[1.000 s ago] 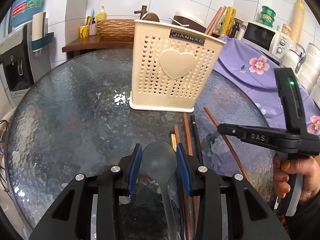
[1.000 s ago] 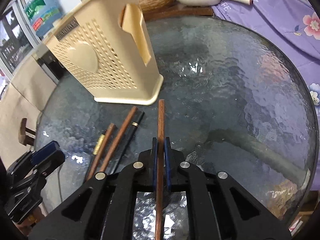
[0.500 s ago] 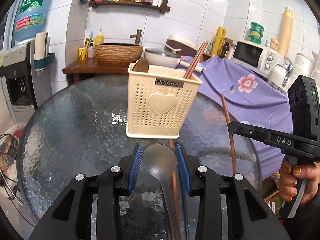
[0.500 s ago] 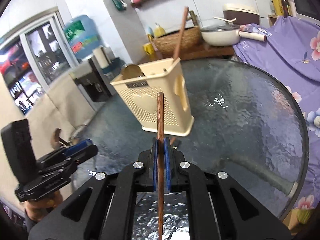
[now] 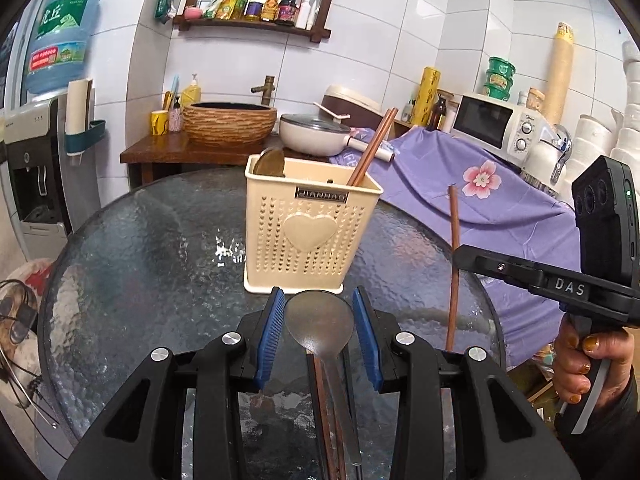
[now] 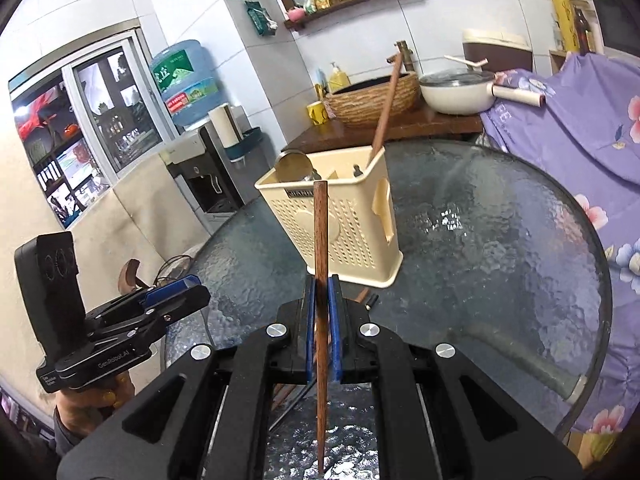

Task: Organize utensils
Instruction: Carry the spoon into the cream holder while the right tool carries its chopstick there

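The left gripper [image 5: 319, 334] held a metal spoon [image 5: 320, 322], its bowl sitting between the two blue pads [image 5: 271, 330] with the handle running back under the tool; the bowl filled most of the gap, though contact with the pads was hard to confirm. Below it, more chopsticks [image 5: 325, 408] lay on the glass table [image 5: 132, 264]. The right gripper [image 6: 319, 330] was clamped on a single brown chopstick [image 6: 320, 264], which stood nearly upright between its narrow pads, its tip level with the holder's rim in that view. From the left camera the same chopstick rose just in front of the right tool, to the right of the holder. The cream holder [image 5: 308, 236], perforated and with a heart on its face, stood upright on the table just beyond the left gripper. It already contained one chopstick [image 5: 370, 148] leaning toward the right and a round spoon bowl [image 5: 270, 162] at its back left corner. A purple cloth [image 5: 492, 192] covered furniture beside the table.
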Demonstrator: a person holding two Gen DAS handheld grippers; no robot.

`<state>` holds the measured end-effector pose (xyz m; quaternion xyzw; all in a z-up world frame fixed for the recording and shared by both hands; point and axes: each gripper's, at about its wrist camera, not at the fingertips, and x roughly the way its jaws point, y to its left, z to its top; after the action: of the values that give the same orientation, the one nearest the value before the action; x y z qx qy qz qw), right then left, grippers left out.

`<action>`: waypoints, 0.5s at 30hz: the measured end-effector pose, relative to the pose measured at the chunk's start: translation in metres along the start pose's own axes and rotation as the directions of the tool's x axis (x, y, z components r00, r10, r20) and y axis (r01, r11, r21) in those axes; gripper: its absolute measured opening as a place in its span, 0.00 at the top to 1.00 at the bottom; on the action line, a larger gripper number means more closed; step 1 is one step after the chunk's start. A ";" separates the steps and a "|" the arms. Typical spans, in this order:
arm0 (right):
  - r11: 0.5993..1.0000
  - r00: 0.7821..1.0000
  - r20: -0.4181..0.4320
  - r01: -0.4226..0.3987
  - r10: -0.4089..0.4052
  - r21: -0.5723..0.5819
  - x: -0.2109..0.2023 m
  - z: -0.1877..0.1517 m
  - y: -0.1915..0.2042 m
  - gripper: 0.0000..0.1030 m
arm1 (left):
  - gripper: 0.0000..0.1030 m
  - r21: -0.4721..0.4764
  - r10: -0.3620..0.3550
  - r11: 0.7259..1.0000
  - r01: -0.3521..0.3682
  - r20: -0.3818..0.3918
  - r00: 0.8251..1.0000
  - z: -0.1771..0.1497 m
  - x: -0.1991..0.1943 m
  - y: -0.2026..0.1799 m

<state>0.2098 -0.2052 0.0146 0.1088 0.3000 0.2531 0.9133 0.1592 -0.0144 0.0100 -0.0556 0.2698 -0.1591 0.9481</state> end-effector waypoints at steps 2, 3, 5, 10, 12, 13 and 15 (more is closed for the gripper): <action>1.000 1.000 0.014 -0.005 0.005 -0.007 -0.004 0.003 0.003 0.93 | 0.66 0.001 -0.005 1.000 0.005 0.007 1.000 0.003 -0.002 0.000; 1.000 1.000 0.019 -0.006 0.006 -0.012 -0.005 0.004 0.004 0.93 | 0.66 0.000 -0.011 1.000 0.011 0.009 1.000 0.005 -0.003 0.000; 1.000 1.000 0.028 -0.007 0.007 -0.022 -0.006 0.007 0.006 0.93 | 0.66 0.002 -0.014 1.000 0.014 0.013 1.000 0.008 -0.003 0.000; 0.999 0.999 0.051 -0.009 0.012 -0.049 -0.007 0.018 0.012 0.93 | 0.66 0.009 -0.023 1.000 0.023 0.038 0.999 0.022 -0.006 -0.001; 0.998 0.998 0.063 -0.009 0.013 -0.061 -0.009 0.024 0.015 0.93 | 0.66 0.017 -0.018 1.000 0.017 0.059 0.998 0.029 -0.008 -0.002; 0.998 0.997 0.071 -0.008 0.013 -0.068 -0.010 0.027 0.016 0.93 | 0.66 0.019 -0.015 1.000 0.014 0.069 0.998 0.032 -0.009 -0.002; 0.996 0.996 0.091 -0.003 0.011 -0.092 -0.014 0.036 0.021 0.93 | 0.66 0.016 -0.005 1.000 0.004 0.094 0.996 0.041 -0.009 0.000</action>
<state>0.2131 -0.1963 0.0574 0.0793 0.2454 0.2644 0.9293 0.1737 -0.0111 0.0494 -0.0562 0.2235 -0.1606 0.9597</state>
